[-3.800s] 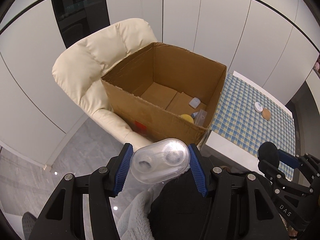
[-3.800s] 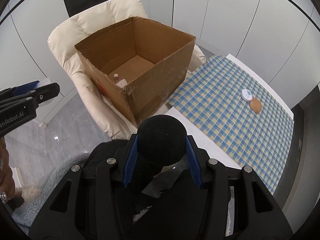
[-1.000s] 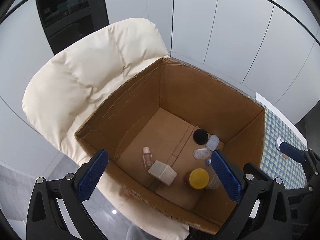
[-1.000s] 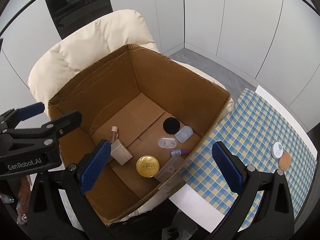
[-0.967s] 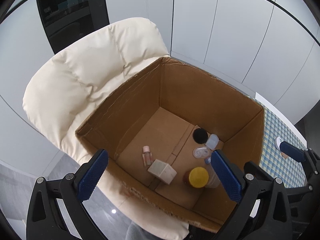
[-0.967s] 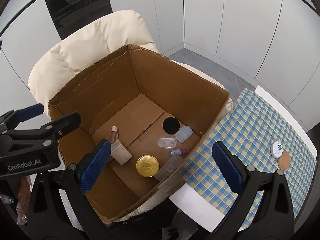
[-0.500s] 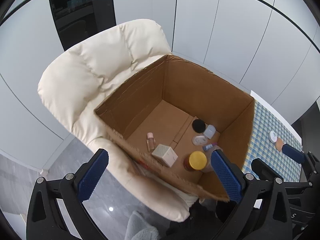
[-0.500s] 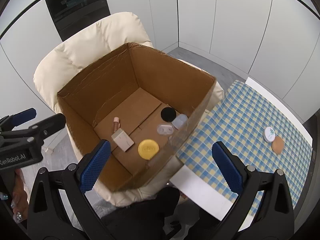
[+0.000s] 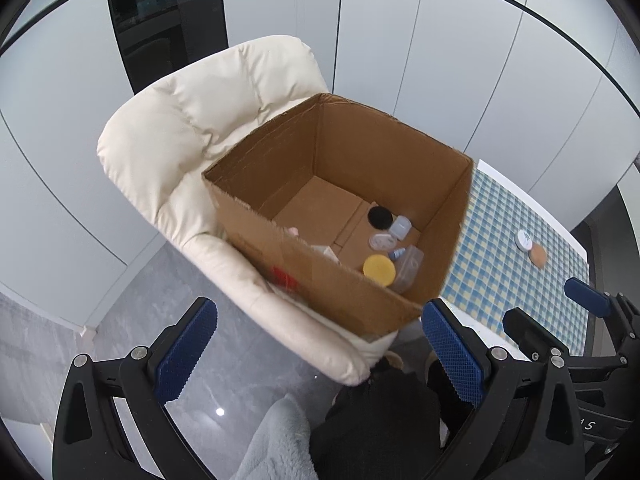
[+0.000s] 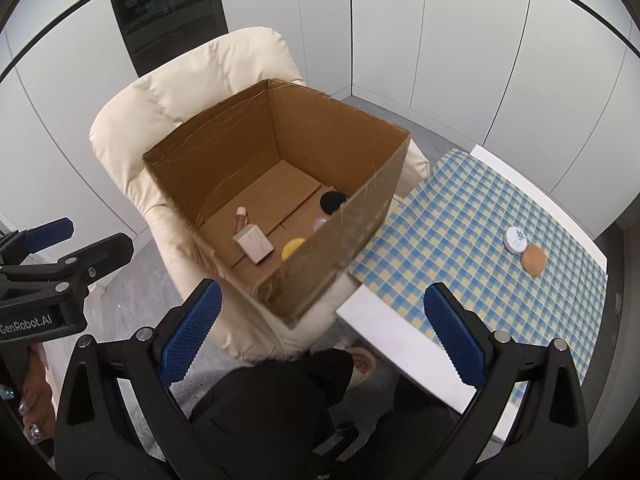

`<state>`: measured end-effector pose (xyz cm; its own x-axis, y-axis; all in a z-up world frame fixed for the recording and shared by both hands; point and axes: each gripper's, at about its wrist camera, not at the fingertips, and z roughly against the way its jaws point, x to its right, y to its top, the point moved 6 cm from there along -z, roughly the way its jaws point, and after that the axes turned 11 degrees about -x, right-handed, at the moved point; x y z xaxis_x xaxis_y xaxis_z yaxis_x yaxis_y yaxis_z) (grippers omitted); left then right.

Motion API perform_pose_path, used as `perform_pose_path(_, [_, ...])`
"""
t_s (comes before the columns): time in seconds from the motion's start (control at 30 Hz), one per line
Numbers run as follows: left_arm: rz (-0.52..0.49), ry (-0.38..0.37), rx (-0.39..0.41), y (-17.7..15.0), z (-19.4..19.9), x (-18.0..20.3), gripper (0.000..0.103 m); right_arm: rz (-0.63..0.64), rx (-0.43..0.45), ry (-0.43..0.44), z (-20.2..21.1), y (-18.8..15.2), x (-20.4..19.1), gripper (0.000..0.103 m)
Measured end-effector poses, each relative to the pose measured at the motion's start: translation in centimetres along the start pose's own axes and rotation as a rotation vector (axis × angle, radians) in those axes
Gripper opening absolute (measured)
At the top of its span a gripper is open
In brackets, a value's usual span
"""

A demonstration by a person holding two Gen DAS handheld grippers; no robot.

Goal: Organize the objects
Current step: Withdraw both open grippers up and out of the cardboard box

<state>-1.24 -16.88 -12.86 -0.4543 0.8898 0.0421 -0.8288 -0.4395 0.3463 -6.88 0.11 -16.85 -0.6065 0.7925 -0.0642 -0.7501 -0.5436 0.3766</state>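
An open cardboard box (image 9: 280,168) (image 10: 360,216) sits on a cream armchair (image 9: 180,128) (image 10: 132,120). Inside lie a black puff (image 9: 380,217) (image 10: 333,201), a clear case (image 9: 382,241), a yellow-lidded jar (image 9: 379,270) (image 10: 293,247), a white carton (image 10: 255,243) and a small pink bottle (image 10: 241,219). A white jar (image 9: 525,239) (image 10: 516,239) and a tan puff (image 9: 538,256) (image 10: 533,260) rest on the checked tablecloth (image 9: 500,248) (image 10: 460,220). My left gripper (image 9: 318,354) is open and holds nothing, in front of the box. My right gripper (image 10: 318,336) is open too, with nothing between its fingers.
White wall panels and a dark glass panel (image 9: 164,12) stand behind the chair. Grey floor (image 9: 160,300) lies to the left. The table's white edge (image 10: 384,332) is near the right gripper. A person's dark trousers and slippered foot (image 10: 360,364) are below.
Both grippers let go of the clear case and black puff, which now lie in the box. Both have since pulled back and away from the box, still open.
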Motion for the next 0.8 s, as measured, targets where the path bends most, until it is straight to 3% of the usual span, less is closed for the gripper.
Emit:
perform_pose_path(0.3, [-0.024,0.049,0.032,-3.9,2.8,-0.4,0.102,-0.009,-0.004,0.013,2.1,-4.4,-0.1,0.103])
perform_pose_path(0.8, [-0.022,0.025,-0.023,-9.0,2.8,-1.0,0.102,0.024,-0.015,0.022,4.3,-9.8,-1.5,0.103])
